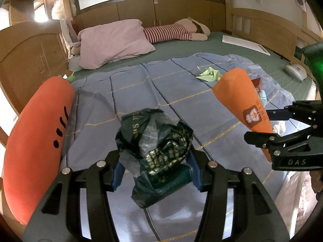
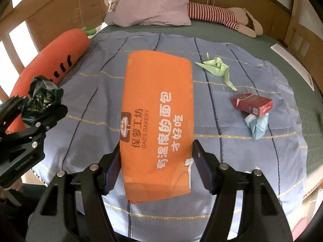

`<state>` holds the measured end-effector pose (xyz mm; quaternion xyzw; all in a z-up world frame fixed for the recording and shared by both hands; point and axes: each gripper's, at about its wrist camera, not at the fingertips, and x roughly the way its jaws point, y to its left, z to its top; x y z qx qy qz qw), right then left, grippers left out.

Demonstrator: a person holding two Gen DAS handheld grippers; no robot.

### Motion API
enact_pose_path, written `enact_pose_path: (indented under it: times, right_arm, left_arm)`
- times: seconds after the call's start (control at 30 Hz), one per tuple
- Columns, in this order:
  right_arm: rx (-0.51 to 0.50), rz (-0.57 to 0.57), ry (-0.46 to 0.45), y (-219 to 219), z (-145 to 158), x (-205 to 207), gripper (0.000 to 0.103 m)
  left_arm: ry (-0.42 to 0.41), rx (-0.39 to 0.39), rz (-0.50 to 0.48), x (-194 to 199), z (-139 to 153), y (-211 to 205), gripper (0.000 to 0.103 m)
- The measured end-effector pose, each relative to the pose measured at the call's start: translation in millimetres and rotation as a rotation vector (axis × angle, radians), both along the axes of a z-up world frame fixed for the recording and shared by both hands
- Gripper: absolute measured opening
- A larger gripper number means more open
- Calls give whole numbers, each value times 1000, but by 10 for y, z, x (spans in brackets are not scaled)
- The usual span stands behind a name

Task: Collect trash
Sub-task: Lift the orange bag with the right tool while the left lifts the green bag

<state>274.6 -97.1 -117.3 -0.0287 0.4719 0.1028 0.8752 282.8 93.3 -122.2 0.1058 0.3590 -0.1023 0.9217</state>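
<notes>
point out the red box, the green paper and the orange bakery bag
red box (image 2: 253, 105), right wrist view, its top face
green paper (image 2: 219, 68), right wrist view, crumpled middle
orange bakery bag (image 2: 157, 119), right wrist view, printed front

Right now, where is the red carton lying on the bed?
In the right wrist view, the red carton lies on the blue checked sheet at the right, touching the crumpled pale blue tissue just below it, with the green paper farther up.

Carrot plush (image 1: 34, 141) — pillow (image 1: 113, 42), striped doll (image 1: 171, 32)
</notes>
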Motion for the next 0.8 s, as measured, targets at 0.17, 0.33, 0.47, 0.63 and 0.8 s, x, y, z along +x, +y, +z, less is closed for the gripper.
enact_pose_path:
  times: [0.17,0.33,0.47,0.63,0.8]
  right_arm:
    - [2,-3,5,7,-22,7,66]
    - [3,-3,0,-6,-13,-14,66]
    - [-5,1,1,0,-27,-22,66]
    - [4,-7,2,-15,-13,-39,66]
    - [4,-16,-5,-56,16,-101,66]
  left_arm:
    - [-8,2,0,-12,11,-5,54]
    - [-18,0,-5,-25,38,-33,54]
    - [-20,5,-16,-38,33,-60,54]
    - [-14,11,-20,-26,12,-69,54]
    - [-16,4,-25,-16,35,-80,54]
